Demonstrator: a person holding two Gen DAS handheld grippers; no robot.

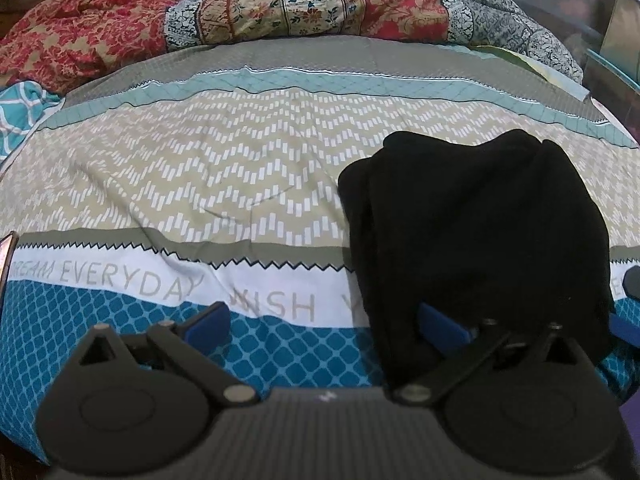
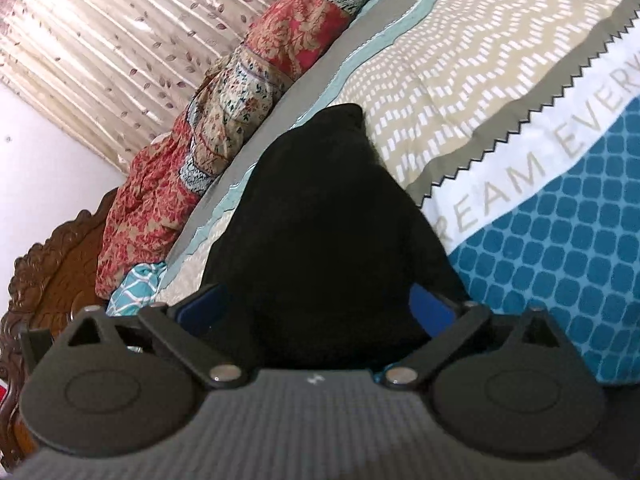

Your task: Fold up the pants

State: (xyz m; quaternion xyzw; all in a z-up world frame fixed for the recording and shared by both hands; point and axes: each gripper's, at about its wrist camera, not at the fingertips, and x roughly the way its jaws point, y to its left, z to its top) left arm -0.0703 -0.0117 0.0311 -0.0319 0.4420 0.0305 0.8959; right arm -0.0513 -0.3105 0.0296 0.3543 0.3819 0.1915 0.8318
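— Where are the black pants [image 1: 476,232] right now?

— Folded into a dark bundle on the printed bedsheet [image 1: 208,168], filling the right half of the left wrist view. Their lower edge runs behind the left gripper [image 1: 324,322], so that part is hidden.

— And that gripper's claw?

— Spread wide. One blue pad sits over the teal pattern at lower left; the other lies against the pants' near edge, not pinching anything.

— The right gripper [image 2: 318,306]?

— Also wide apart. The bundle fills the gap between its blue pads, but the cloth is so uniformly black that I can't make out folds or contact; it looks unclamped.

— Anything else?

— A red floral quilt [image 1: 280,4] lies heaped along the top of the frame, and a carved wooden headboard [image 2: 52,264] is cut off at lower left in the right view.
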